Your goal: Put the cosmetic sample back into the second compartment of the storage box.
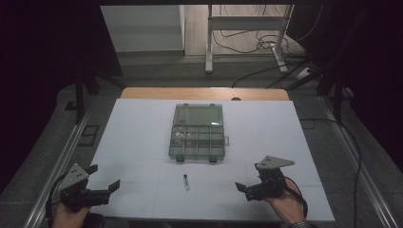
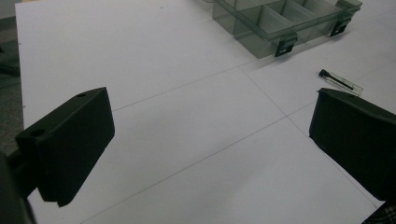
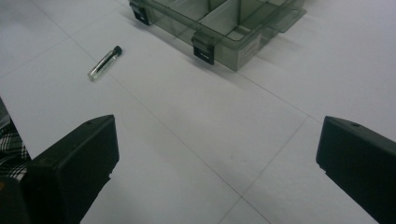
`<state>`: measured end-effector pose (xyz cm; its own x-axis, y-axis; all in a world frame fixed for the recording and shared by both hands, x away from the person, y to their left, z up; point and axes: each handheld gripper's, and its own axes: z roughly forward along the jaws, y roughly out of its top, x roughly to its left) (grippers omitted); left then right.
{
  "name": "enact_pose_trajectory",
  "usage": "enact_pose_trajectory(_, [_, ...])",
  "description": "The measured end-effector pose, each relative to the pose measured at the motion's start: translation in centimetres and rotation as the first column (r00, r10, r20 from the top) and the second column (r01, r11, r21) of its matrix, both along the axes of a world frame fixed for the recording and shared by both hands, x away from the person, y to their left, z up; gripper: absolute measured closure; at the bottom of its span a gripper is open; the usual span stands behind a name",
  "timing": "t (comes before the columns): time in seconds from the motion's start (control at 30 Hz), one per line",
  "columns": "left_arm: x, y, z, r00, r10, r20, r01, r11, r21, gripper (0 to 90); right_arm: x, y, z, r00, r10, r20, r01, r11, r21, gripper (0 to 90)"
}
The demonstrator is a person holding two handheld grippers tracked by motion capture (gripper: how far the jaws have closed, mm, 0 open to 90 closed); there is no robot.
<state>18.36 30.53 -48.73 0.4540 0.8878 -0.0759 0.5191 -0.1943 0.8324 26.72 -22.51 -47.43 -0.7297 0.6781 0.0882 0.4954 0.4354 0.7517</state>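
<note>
Lying on the white surface (image 1: 142,142), the small clear tube with a black cap (image 1: 186,181) sits near the open grey plastic box (image 1: 197,137). Both the left tongs (image 1: 102,183) and right tongs (image 1: 247,183) are spread wide, holding nothing. I think one should come down slowly and pinch the tube's middle.

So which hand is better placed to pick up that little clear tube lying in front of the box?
Probably right. The right gripper is open and sits a bit nearer the tube than the left gripper, also open.
</note>
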Motion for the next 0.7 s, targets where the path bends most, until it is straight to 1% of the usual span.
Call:
enact_pose_trajectory(0.07, [0.0,0.0,0.0,1.0,0.0,0.0,0.0,1.0,0.004,0.4,0.1,0.5,0.0,0.9999,0.015,0.007,-0.015,1.0,-0.011,0.0])
enact_pose_trajectory(0.17, [0.0,-0.1,0.0,1.0,0.0,0.0,0.0,1.0,0.006,0.5,0.3,0.9,0.0,0.9997,0.025,0.007,-0.025,1.0,-0.013,0.0])
enact_pose_trajectory(0.33, [0.1,0.0,0.0,1.0,0.001,-0.003,-0.001,1.0,0.006,0.8,0.7,1.9,-0.1,0.9987,0.051,-0.001,-0.051,0.998,-0.031,0.0])
enact_pose_trajectory(0.43, [0.1,0.0,0.0,1.0,0.002,-0.004,-0.002,1.0,0.004,0.8,0.8,2.2,-0.2,0.9983,0.058,-0.007,-0.058,0.998,-0.031,0.0])
enact_pose_trajectory(0.47, [0.1,0.0,0.0,1.0,0.003,-0.005,-0.003,1.0,0.003,0.8,1.0,2.7,-0.2,0.9977,0.067,-0.007,-0.067,0.997,-0.027,0.0])
enact_pose_trajectory(0.57, [0.1,0.0,0.0,1.0,0.004,-0.006,-0.004,1.0,0.002,0.9,1.1,3.0,-0.3,0.9975,0.07,-0.008,-0.071,0.997,-0.032,0.0])
enact_pose_trajectory(0.7, [0.1,0.0,0.0,1.0,0.006,-0.008,-0.006,1.0,-0.001,0.9,1.6,4.0,-0.6,0.9962,0.086,-0.017,-0.086,0.996,-0.029,0.0])
